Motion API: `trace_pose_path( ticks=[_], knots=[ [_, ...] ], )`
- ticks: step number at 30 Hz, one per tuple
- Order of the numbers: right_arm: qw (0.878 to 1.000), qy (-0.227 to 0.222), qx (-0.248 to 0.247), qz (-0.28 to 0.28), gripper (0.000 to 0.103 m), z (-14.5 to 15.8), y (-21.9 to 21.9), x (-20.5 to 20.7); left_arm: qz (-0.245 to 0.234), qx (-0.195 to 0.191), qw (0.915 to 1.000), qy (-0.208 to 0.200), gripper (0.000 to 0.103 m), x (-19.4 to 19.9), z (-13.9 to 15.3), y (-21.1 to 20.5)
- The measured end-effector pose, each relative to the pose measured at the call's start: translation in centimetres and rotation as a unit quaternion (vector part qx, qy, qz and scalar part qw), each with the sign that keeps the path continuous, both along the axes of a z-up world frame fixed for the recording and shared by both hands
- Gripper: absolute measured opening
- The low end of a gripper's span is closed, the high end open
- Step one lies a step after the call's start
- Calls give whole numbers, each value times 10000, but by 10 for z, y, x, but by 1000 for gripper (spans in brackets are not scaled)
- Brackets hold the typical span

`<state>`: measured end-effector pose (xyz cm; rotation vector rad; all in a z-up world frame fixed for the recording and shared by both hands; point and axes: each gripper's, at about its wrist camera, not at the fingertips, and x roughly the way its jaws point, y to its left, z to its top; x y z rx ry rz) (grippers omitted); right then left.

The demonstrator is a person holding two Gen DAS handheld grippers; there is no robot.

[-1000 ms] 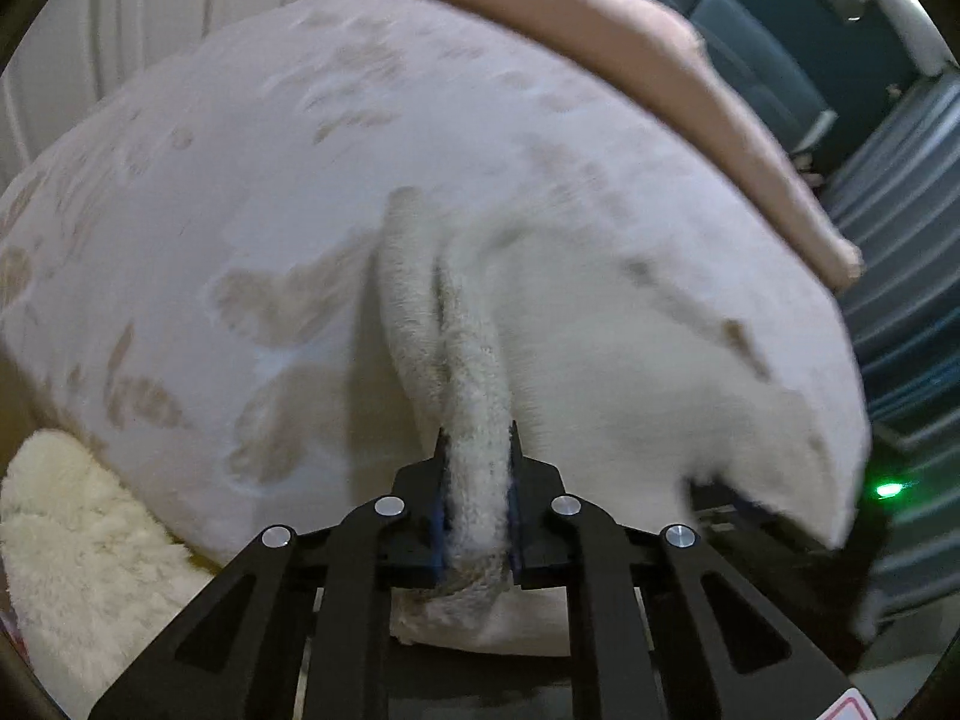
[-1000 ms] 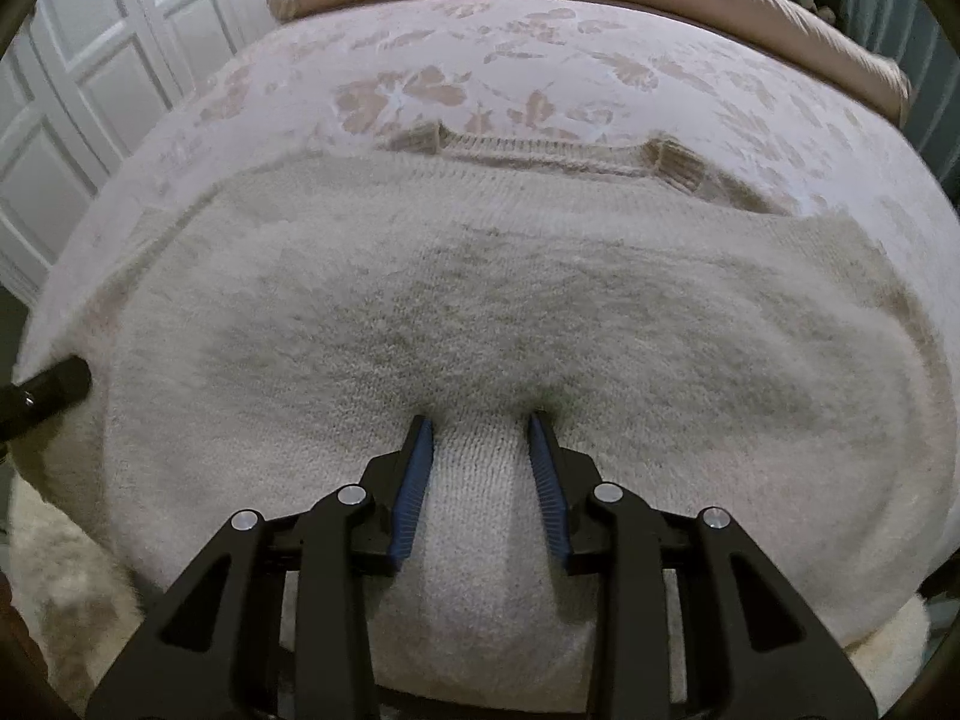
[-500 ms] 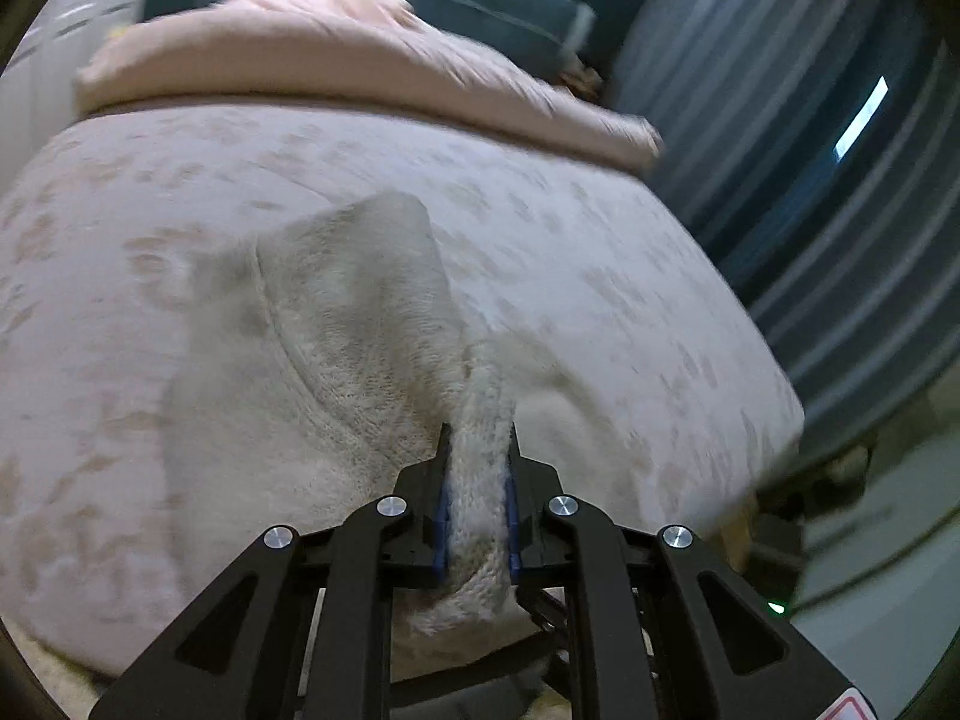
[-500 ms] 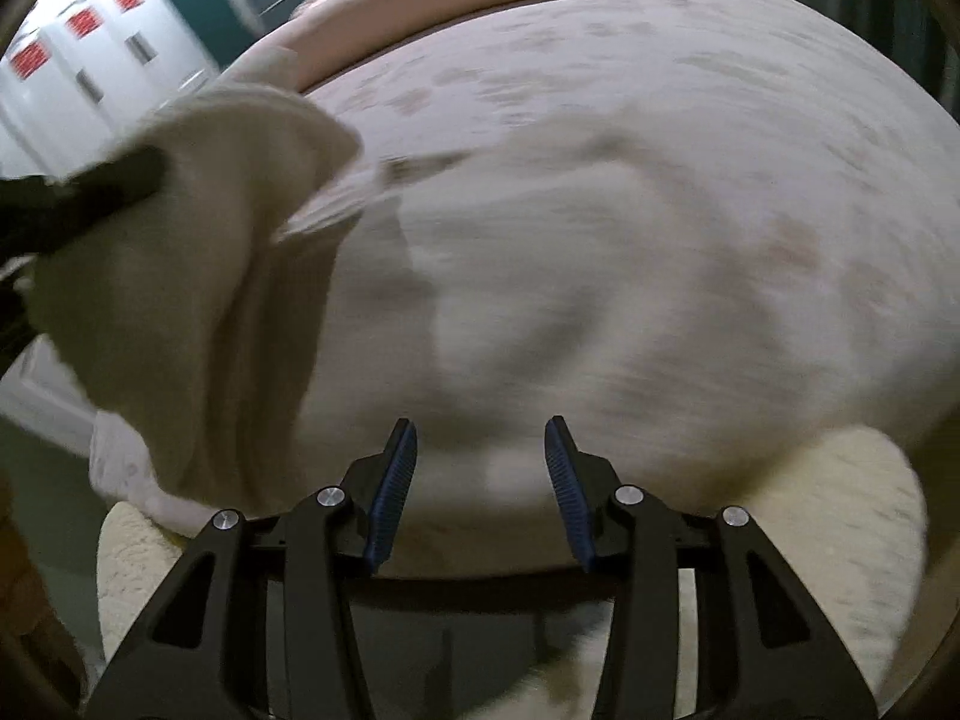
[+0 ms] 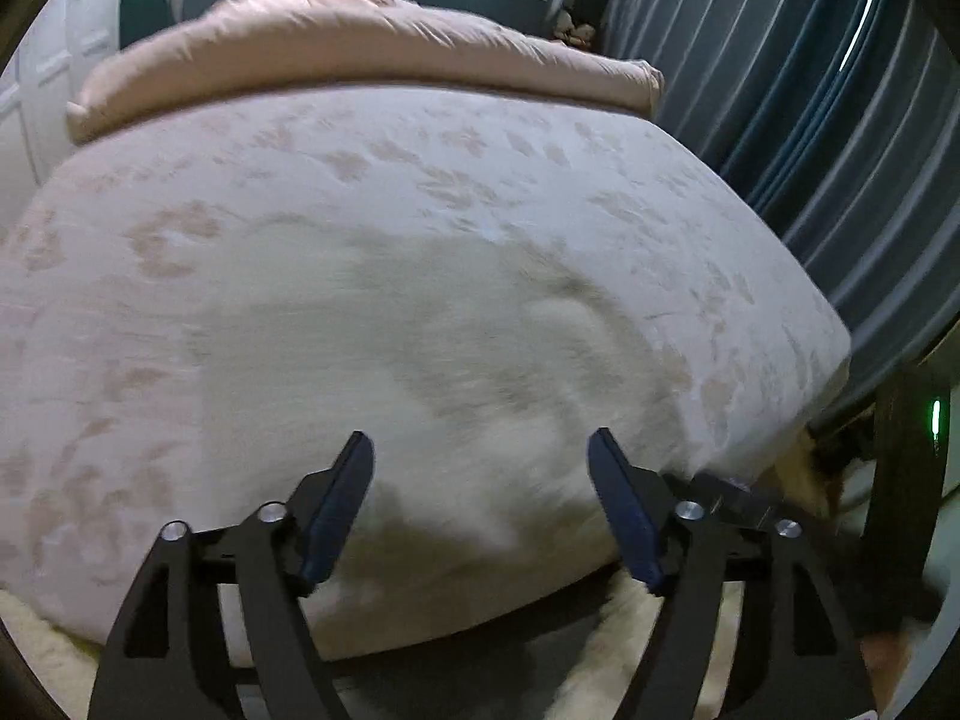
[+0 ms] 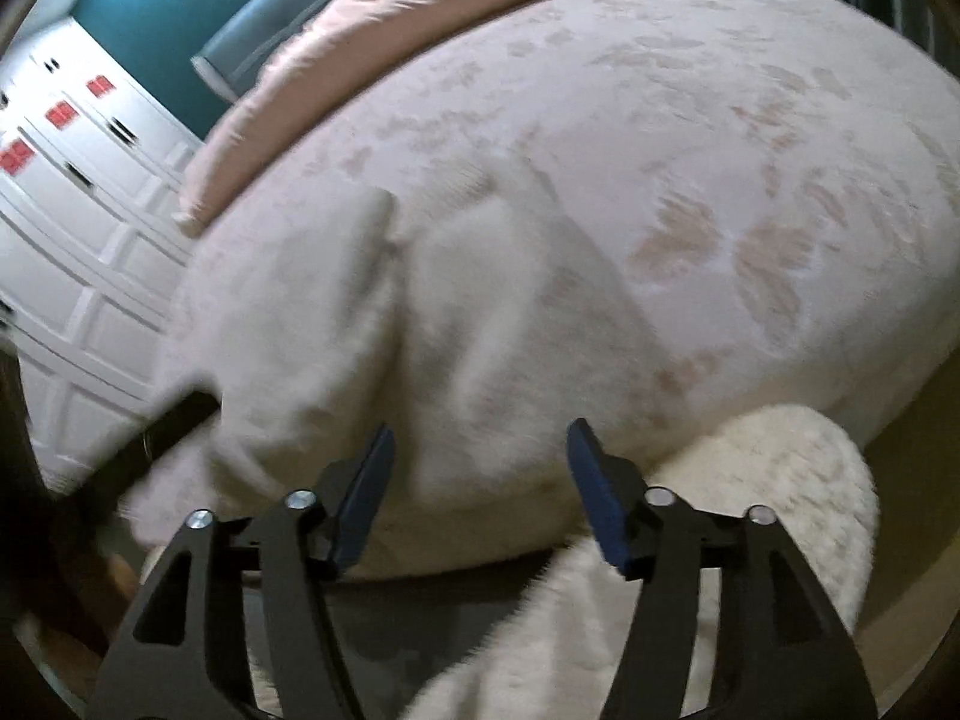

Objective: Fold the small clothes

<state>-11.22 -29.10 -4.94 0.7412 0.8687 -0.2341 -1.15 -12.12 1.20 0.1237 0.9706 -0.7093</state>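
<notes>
A cream knit sweater (image 5: 456, 348) lies on the bed near its front edge, blurred by motion. In the right wrist view the sweater (image 6: 372, 324) shows folded over on itself, with a crease down its middle. My left gripper (image 5: 480, 450) is open and empty, just in front of the sweater's near edge. My right gripper (image 6: 480, 444) is open and empty, close over the sweater's near edge. The left gripper's dark finger (image 6: 162, 426) shows at the left of the right wrist view, beside the sweater.
The bed (image 5: 180, 192) has a pale floral cover. A pink duvet (image 5: 360, 42) is bunched at its far end. Teal curtains (image 5: 810, 120) hang to the right. White cupboard doors (image 6: 72, 228) stand to the left. A fluffy white rug (image 6: 750, 510) lies below the bed's front edge.
My left gripper carried a sweater edge across, then opened and let it go. The sweater now lies folded on the bed. My right gripper stayed open and drew back.
</notes>
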Motion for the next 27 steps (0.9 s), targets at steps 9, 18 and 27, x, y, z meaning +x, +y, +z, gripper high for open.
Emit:
trace_pose_path(
  ticks=[9,18,27],
  knots=[
    [9925,-12,1084,564,77,-17,12,72,524,837,9944,390,76,-5,-55,66],
    [9922,-495,435,1054,20,32,40,99,681,957,9918,510,40,10,-67,72],
    [9990,-258,83,349,20,4,-38,49,524,730,9935,706,27,7,-68,55]
  ],
)
